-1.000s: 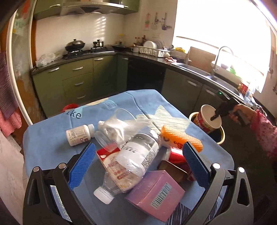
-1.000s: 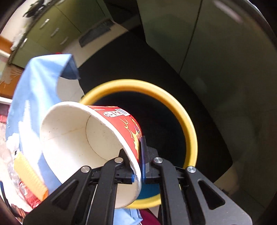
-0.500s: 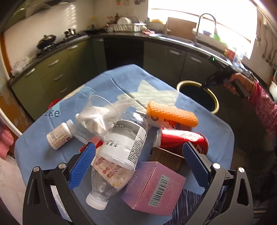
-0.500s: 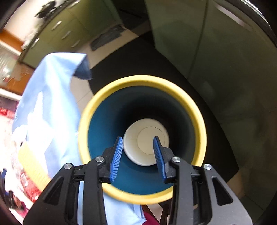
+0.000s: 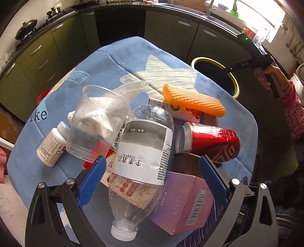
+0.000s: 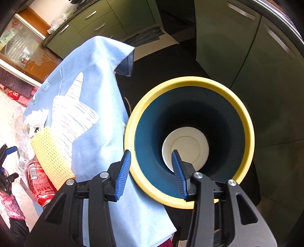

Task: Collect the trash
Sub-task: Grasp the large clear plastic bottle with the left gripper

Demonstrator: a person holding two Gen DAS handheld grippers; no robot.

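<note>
The left gripper [image 5: 151,185] hangs over the desk's near edge, fingers wide but closing, nothing gripped; the clear plastic bottle [image 5: 141,163] lies between them amid remaining trash on the blue cloth [image 5: 114,62]. Right gripper [image 6: 151,174]: opening, empty. One white paper cup [image 6: 185,147] lies inside the yellow-rimmed bin [image 6: 245,121].

We stand in home kitchen. We see green base cabinets [image 5: 43,57] with metal bar handles wrapping round corner under dark countertop [image 5: 182,9]. We see gas hob with black wok [image 5: 25,31] at far left, sink with tall faucet [image 5: 209,7] under bright window [image 5: 266,11]. Small table under blue printed tablecloth [image 5: 95,62] holds household litter. Yellow-rimmed waste bin [image 6: 190,79] sits on dark floor beside it. We note wooden glass-front cupboard [image 6: 17,43] with dishes.
</note>
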